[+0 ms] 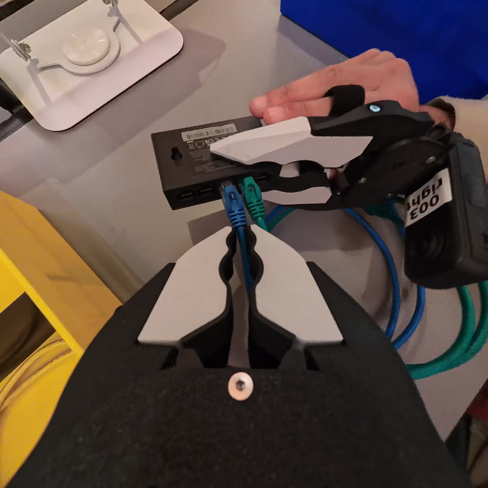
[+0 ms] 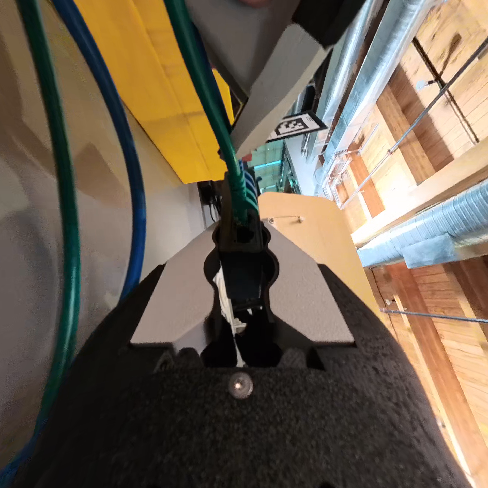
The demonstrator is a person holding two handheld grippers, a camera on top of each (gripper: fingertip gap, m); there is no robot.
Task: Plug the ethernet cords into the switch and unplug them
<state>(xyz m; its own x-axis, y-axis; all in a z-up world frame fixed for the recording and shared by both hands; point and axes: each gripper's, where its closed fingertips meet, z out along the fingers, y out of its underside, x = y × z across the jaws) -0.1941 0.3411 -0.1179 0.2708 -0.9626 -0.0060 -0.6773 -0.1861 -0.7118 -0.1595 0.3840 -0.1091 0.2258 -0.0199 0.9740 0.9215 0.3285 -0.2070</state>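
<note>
The black switch [image 1: 195, 158] is held tilted above the grey table [image 1: 105, 184], underside up, ports towards me. The blue cord's plug [image 1: 234, 204] and the green cord's plug [image 1: 254, 199] sit side by side in middle ports. My left gripper [image 1: 240, 233] is shut on the blue cord [image 1: 244, 253] just behind its plug. My right gripper [image 1: 237, 174] clamps the switch's right end from the side. In the right wrist view the right gripper [image 2: 240, 229] is shut on the switch [image 2: 241, 240], with the green plug [image 2: 240, 195] ahead of it. The blue plug is mostly hidden behind it.
Both cords loop in coils on the table at the right [image 1: 412, 303]. A white stand [image 1: 92, 66] is at the back left. A yellow bin [image 1: 39, 290] stands by the table's left side. A person's hand [image 1: 330, 87] holds the right gripper. The table edge runs along the lower right.
</note>
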